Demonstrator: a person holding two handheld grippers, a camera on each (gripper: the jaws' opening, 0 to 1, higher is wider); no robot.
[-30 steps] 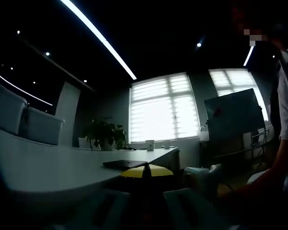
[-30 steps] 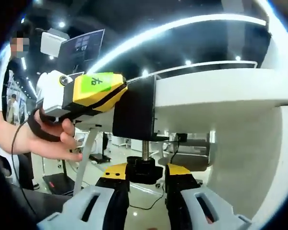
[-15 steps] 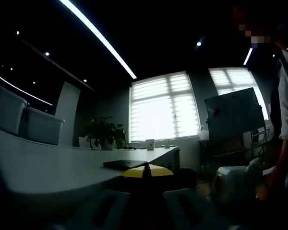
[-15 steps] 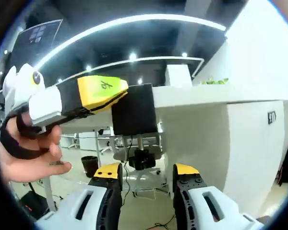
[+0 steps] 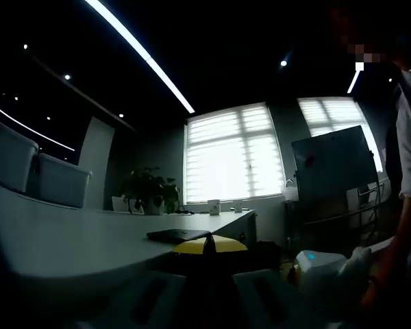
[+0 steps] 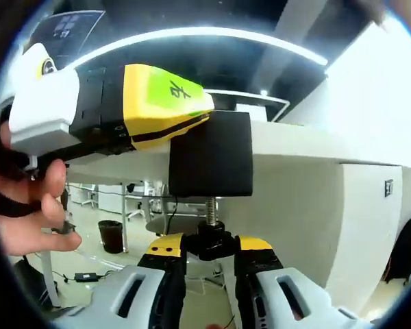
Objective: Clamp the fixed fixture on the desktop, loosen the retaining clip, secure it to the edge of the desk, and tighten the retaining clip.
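Observation:
The black fixture [image 6: 211, 154] sits on the edge of the white desk [image 6: 294, 147], with its threaded screw [image 6: 210, 208] hanging below. In the right gripper view my left gripper [image 6: 204, 118], yellow-tipped and held by a hand [image 6: 27, 205], is shut on the fixture's upper left part. My right gripper [image 6: 211, 244] is under the desk, its yellow-tipped jaws shut on the black knob [image 6: 209, 235] at the screw's lower end. In the dim left gripper view my left gripper [image 5: 209, 244] has its tips together at the desk [image 5: 68, 240] edge, and the right gripper's white body [image 5: 322, 269] is at lower right.
A dark flat object [image 5: 178, 234], a potted plant [image 5: 149, 192] and cups lie on the desk top. Chairs [image 5: 34, 171] stand on its far side. A person [image 5: 407, 157] stands at the right by a board [image 5: 335, 164]. Under the desk are a bin [image 6: 112, 235] and cables.
Half a second ago my right gripper hung open and back from the knob. It has moved in and shut on the knob. The left gripper has stayed put.

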